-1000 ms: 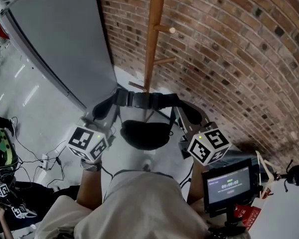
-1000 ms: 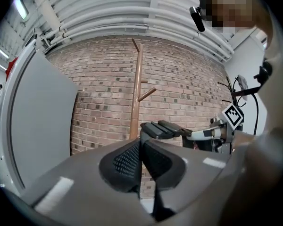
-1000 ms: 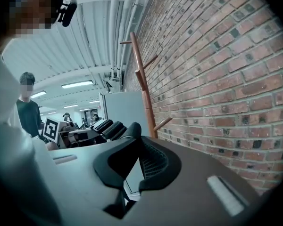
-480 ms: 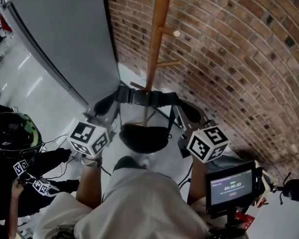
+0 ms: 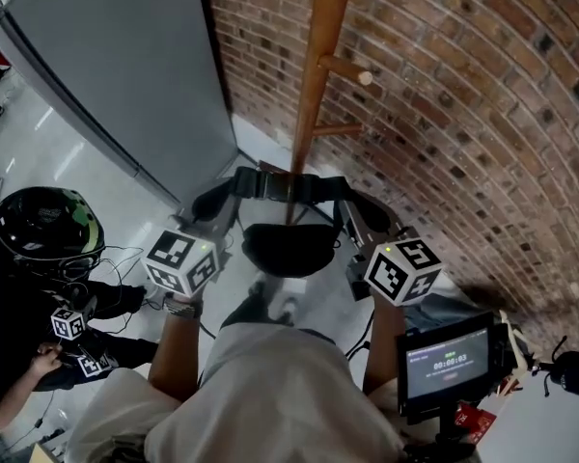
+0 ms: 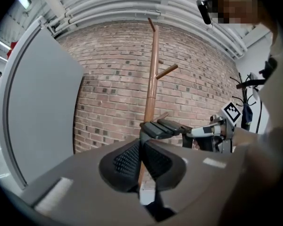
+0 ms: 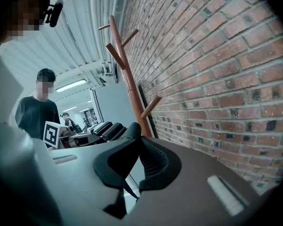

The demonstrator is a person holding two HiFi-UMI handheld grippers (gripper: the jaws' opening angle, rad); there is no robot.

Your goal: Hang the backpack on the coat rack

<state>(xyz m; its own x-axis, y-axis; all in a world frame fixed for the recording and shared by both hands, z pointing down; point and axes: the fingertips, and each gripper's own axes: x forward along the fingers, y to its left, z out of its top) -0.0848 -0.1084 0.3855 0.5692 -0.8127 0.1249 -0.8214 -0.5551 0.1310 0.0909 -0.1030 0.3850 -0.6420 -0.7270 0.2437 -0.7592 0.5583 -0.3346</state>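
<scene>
Brick wall (image 5: 463, 114) straight ahead, grey panel (image 5: 116, 66) to its left, glossy pale floor (image 5: 96, 191) below. Wooden coat rack (image 5: 318, 85) stands against the brick. Black backpack (image 5: 288, 249) hangs off the rack, just in front of its post, strung between both tools. Left gripper (image 6: 141, 147) clamped on its strap; right gripper (image 7: 134, 147) likewise. Small monitor (image 5: 451, 363) bottom right shows a timer, digits too small to read.

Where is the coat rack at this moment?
In the head view, the coat rack stands top centre against the brick wall, just beyond the backpack.
</scene>
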